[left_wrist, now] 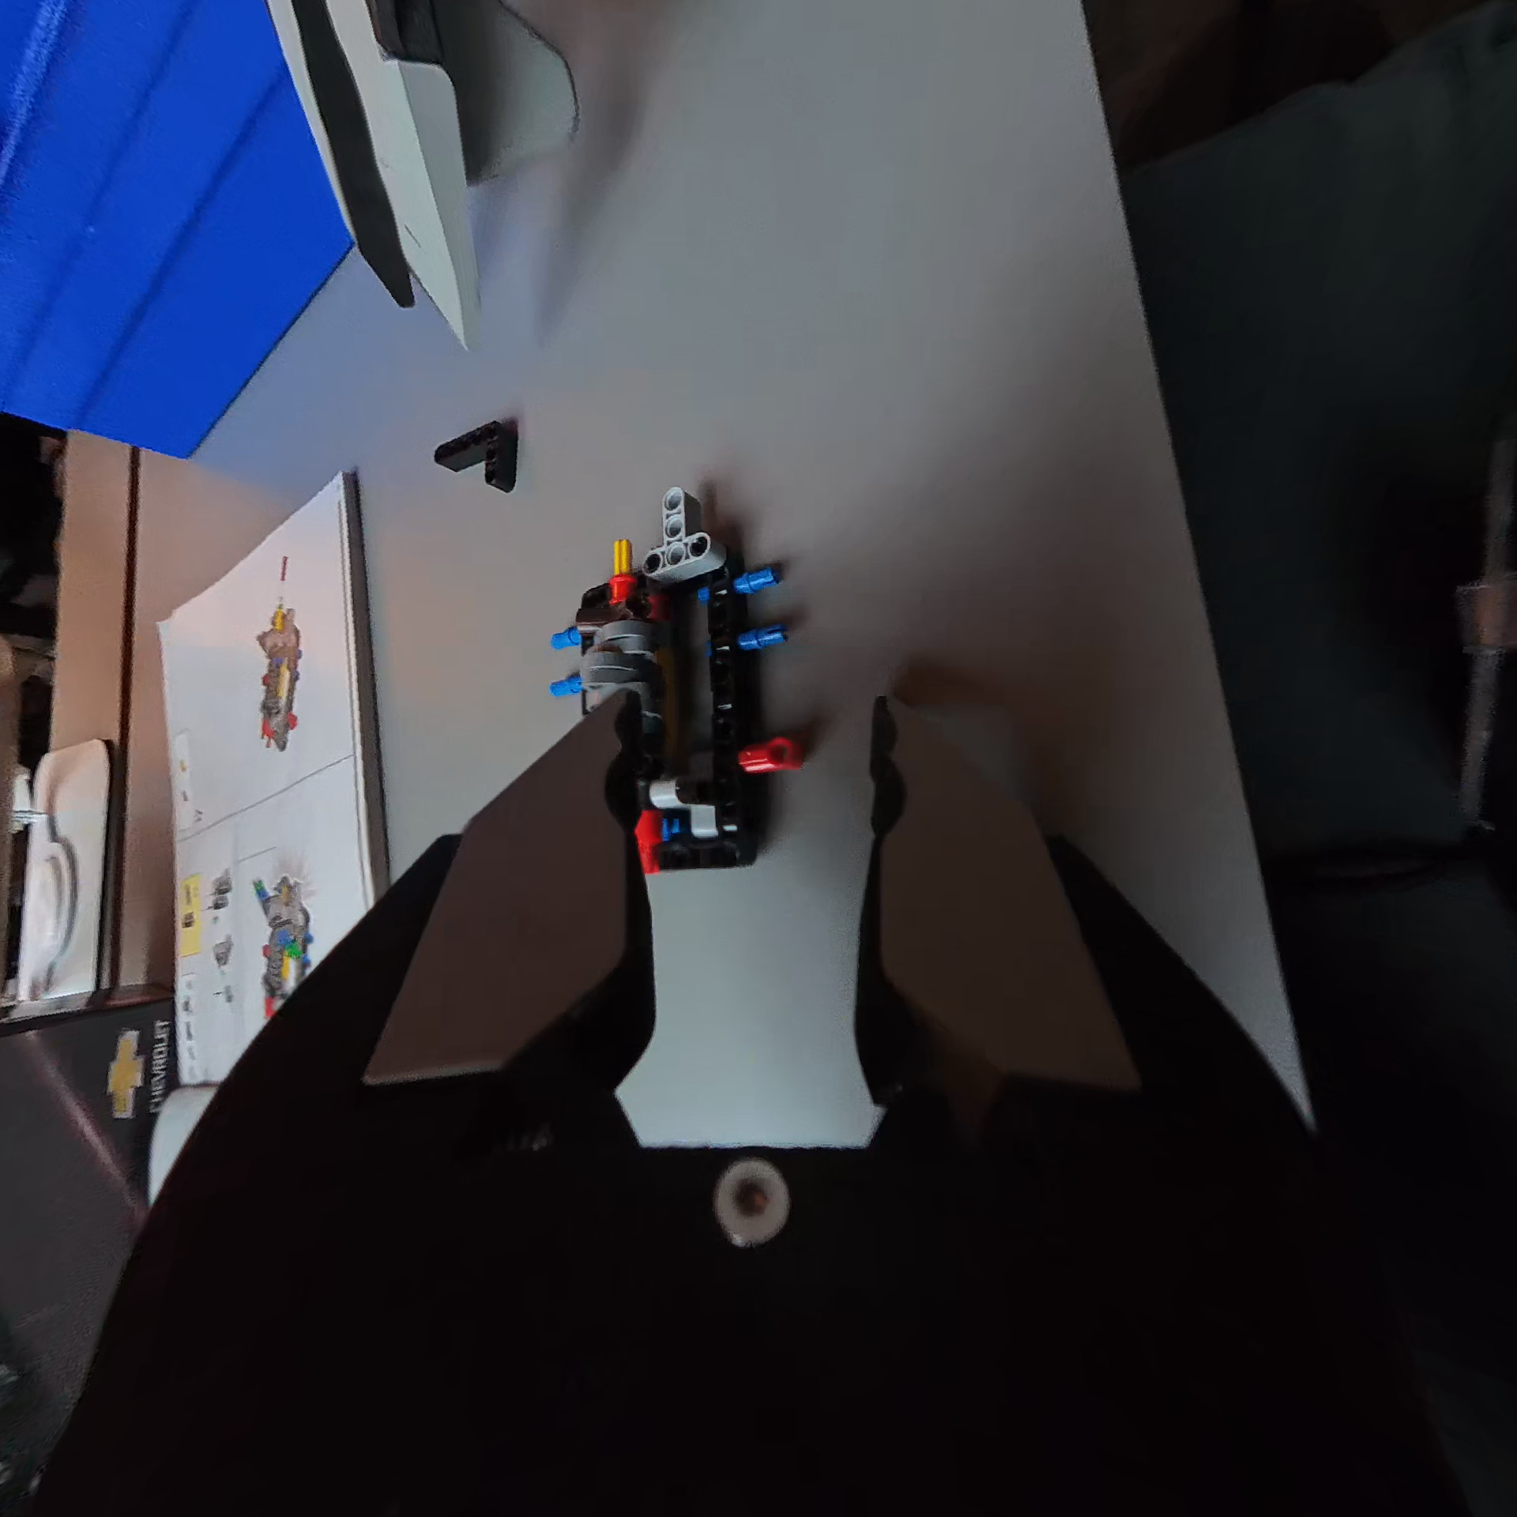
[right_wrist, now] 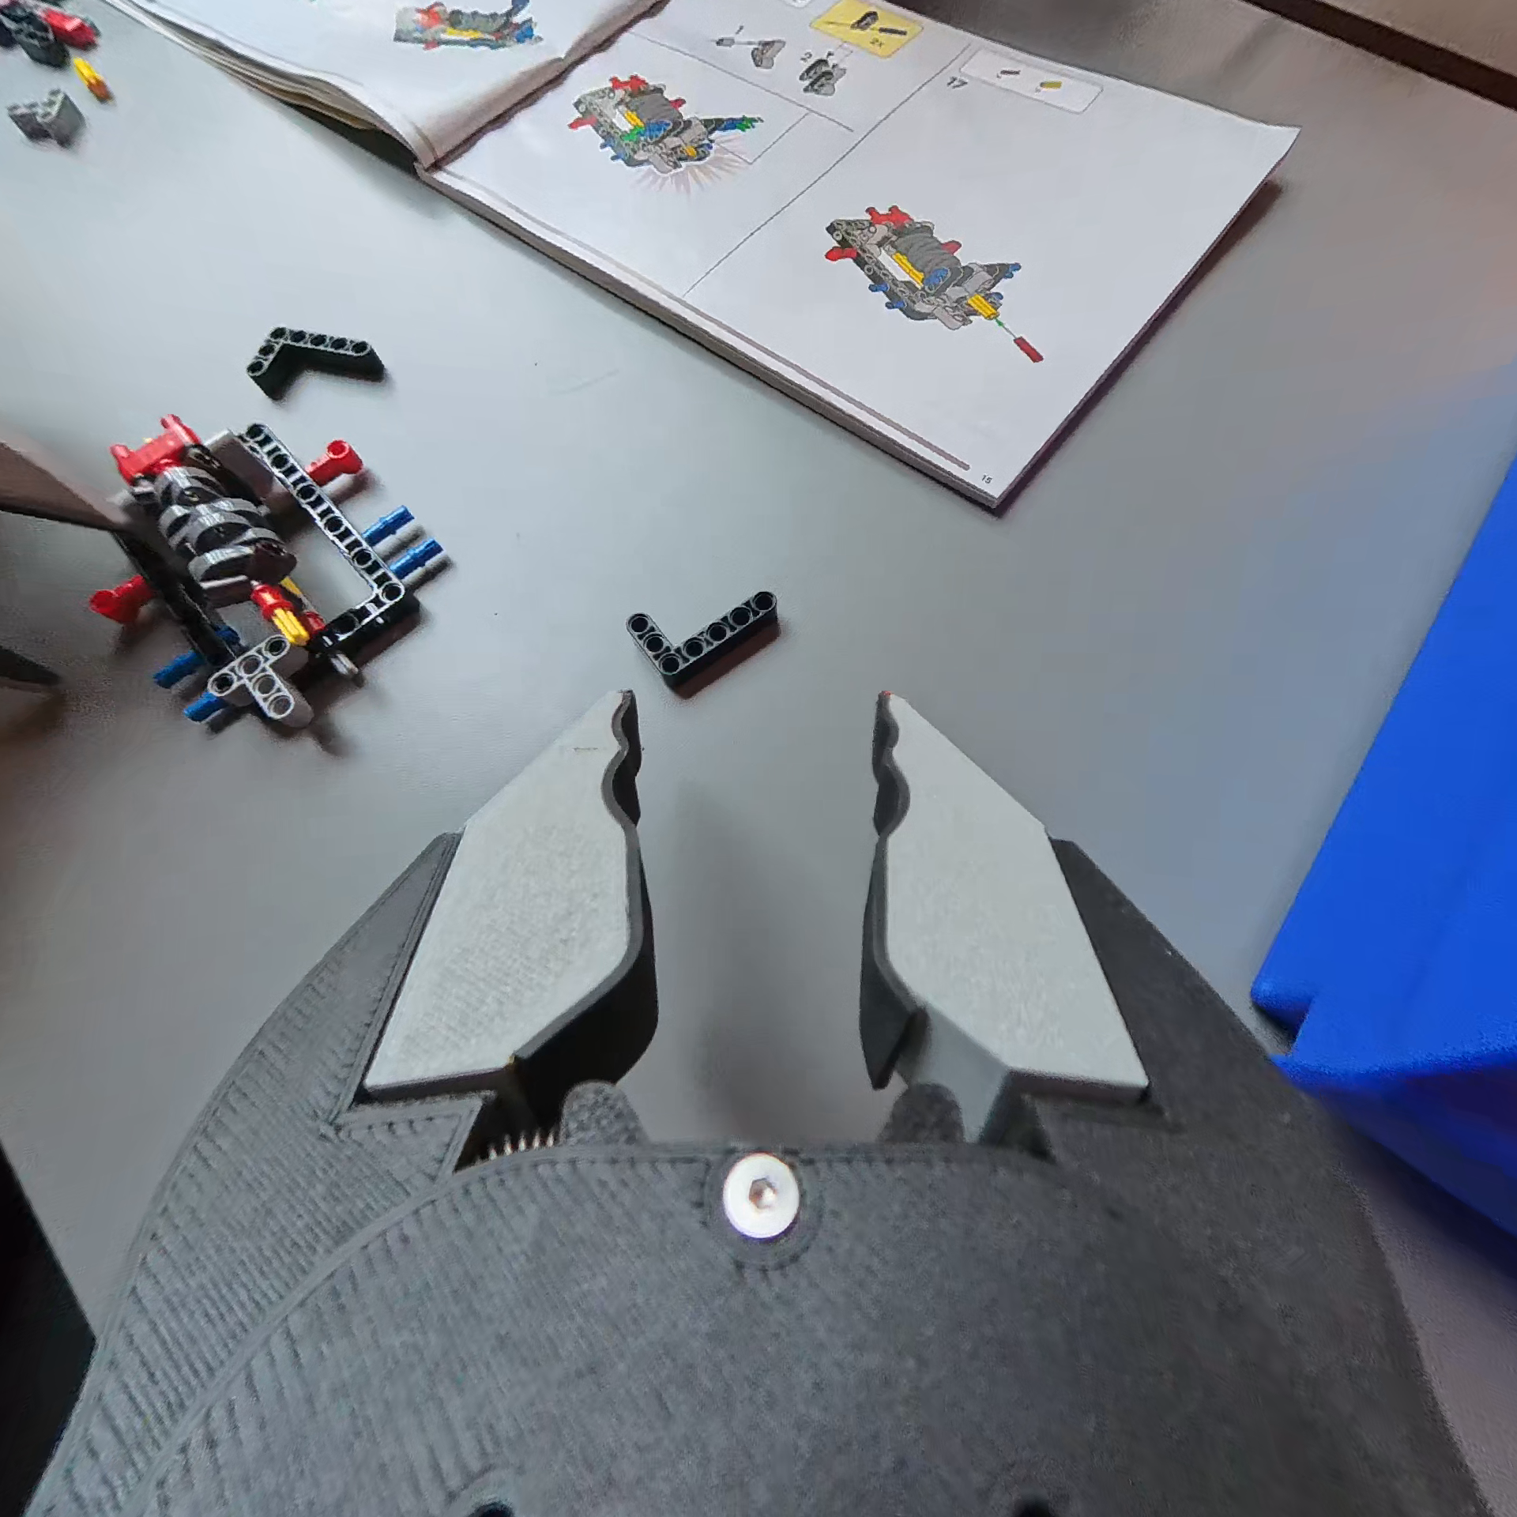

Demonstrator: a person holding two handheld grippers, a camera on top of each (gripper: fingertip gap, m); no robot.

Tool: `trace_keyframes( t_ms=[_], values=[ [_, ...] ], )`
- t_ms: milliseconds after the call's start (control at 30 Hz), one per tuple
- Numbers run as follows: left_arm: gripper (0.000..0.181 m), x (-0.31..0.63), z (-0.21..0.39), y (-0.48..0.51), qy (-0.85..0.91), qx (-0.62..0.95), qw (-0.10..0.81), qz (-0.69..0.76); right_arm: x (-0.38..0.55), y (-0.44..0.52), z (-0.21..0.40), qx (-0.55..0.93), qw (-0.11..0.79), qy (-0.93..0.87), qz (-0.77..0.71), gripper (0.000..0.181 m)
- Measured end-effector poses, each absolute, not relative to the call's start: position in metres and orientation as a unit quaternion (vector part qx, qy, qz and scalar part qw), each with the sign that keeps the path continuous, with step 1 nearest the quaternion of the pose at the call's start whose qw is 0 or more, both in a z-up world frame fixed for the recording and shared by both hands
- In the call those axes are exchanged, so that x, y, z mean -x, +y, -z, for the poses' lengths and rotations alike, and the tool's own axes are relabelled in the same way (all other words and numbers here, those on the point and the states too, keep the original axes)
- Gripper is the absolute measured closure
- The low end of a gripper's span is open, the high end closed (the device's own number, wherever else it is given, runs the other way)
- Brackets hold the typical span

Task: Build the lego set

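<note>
The part-built lego frame (left_wrist: 722, 706) is black with grey gear parts, blue pins and red connectors, and lies on the grey table. My left gripper (left_wrist: 755, 702) is open and straddles it; the left fingertip overlaps its near left side. The frame also shows in the right wrist view (right_wrist: 246, 558), with a left gripper finger (right_wrist: 49, 492) at its edge. My right gripper (right_wrist: 755, 698) is open and empty. A black L-shaped beam (right_wrist: 706, 640) lies just beyond its left fingertip and also shows in the left wrist view (left_wrist: 484, 451). A second black L-beam (right_wrist: 316, 357) lies beyond the frame.
An open instruction booklet (right_wrist: 821, 205) lies at the back right. A blue box (right_wrist: 1412, 862) stands to the right. Loose pieces (right_wrist: 49, 107) lie at the far left. In the left wrist view the table edge (left_wrist: 1190, 575) runs along the right and a dark box (left_wrist: 123, 1083) sits at the left.
</note>
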State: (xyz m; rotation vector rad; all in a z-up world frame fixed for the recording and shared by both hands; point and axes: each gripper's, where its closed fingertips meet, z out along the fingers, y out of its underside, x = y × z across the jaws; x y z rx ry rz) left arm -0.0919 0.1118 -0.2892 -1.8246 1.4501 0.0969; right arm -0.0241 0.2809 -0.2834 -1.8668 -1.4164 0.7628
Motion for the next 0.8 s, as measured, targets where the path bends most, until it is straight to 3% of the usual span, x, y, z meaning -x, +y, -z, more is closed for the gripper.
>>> trace_keyframes(
  t_ms=[267,400,433,533,600,733,800],
  values=[
    [0.13,0.117,0.27,0.089,0.496,0.759,0.419,0.049,0.03,0.283,0.299,0.69,0.291,-0.614,-0.249,0.142],
    [0.13,0.141,0.263,0.091,0.451,0.78,0.428,0.066,0.044,0.278,0.301,0.658,0.264,-0.659,-0.252,0.139],
    [0.13,0.146,0.262,0.092,0.442,0.785,0.428,0.07,0.048,0.28,0.299,0.658,0.264,-0.659,-0.25,0.137],
    [0.131,0.158,0.262,0.094,0.415,0.799,0.428,0.08,0.059,0.273,0.294,0.673,0.226,-0.644,-0.285,0.103],
    [0.131,0.16,0.265,0.094,0.407,0.802,0.426,0.096,0.059,0.27,0.299,0.661,0.224,-0.665,-0.266,0.11],
    [0.134,0.162,0.272,0.097,0.387,0.815,0.416,0.115,0.061,0.268,0.307,0.639,0.236,-0.687,-0.252,0.14],
    [0.143,0.165,0.273,0.102,0.363,0.83,0.407,0.116,0.063,0.267,0.307,0.627,0.253,-0.694,-0.248,0.142]
  ],
)
